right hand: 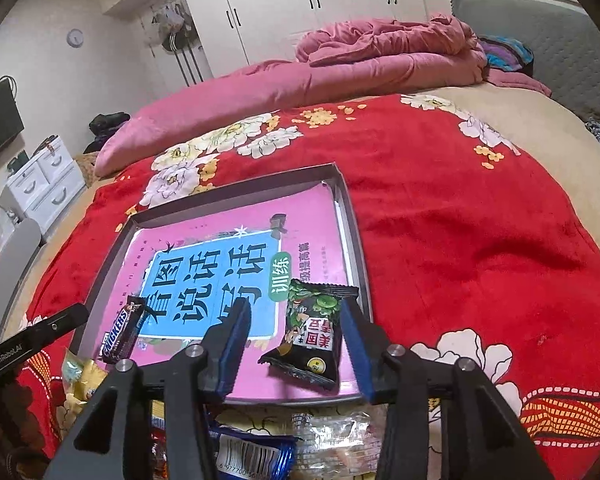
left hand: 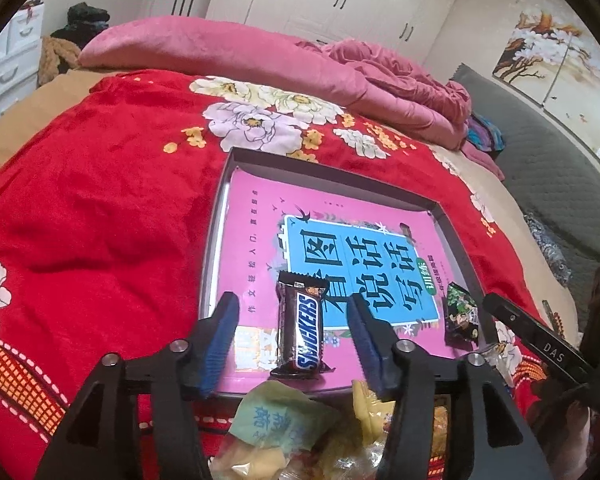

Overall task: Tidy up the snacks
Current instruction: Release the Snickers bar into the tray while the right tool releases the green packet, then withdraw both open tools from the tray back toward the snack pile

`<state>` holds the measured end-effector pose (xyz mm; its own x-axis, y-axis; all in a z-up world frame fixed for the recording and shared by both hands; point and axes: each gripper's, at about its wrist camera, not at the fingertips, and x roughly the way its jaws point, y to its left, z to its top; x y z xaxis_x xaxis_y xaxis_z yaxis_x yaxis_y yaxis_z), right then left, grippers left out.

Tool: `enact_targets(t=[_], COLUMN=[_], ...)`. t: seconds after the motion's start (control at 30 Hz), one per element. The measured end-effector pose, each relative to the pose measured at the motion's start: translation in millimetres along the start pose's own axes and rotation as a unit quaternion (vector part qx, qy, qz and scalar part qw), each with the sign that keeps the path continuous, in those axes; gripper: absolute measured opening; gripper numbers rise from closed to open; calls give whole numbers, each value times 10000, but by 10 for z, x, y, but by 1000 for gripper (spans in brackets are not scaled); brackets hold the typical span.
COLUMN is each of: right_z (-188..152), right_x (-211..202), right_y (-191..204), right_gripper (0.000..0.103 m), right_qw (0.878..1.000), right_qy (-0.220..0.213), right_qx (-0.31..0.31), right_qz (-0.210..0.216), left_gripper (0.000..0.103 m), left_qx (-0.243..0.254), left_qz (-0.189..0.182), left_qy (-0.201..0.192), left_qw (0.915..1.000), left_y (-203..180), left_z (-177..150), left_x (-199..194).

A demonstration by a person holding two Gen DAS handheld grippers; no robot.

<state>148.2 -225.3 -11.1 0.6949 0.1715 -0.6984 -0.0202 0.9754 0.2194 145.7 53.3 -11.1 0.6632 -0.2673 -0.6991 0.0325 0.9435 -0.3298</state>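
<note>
A shallow grey tray (left hand: 225, 184) lined with a pink book lies on the red bedspread. A Snickers bar (left hand: 301, 328) lies in its near part; it also shows in the right wrist view (right hand: 121, 330). A black-and-green snack packet (right hand: 313, 332) lies at the tray's near right corner, also seen in the left wrist view (left hand: 462, 316). My left gripper (left hand: 294, 304) is open, its fingers either side of the Snickers bar, empty. My right gripper (right hand: 296, 312) is open, its fingers either side of the packet, empty.
A pile of loose snacks lies in front of the tray: a pale green packet (left hand: 278, 416), yellow packets (left hand: 370, 404), a blue packet (right hand: 252, 454) and a clear packet (right hand: 336, 436). A folded pink quilt (left hand: 260, 56) lies at the bed's far side.
</note>
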Motion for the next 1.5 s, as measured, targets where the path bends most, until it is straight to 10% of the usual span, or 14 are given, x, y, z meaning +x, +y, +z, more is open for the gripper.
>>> enact_targets(t=[1.5], right_z=[-4], right_x=[-716], right_y=[152], right_gripper=[88], right_qw=[9986], right_qy=[-407], right_qx=[-227], right_qz=[232], left_gripper=[77], left_qx=[40], left_qz=[331], left_qy=[-241], left_qw=[9992], left_y=[-156], left_z=[-87], left_x=[-568])
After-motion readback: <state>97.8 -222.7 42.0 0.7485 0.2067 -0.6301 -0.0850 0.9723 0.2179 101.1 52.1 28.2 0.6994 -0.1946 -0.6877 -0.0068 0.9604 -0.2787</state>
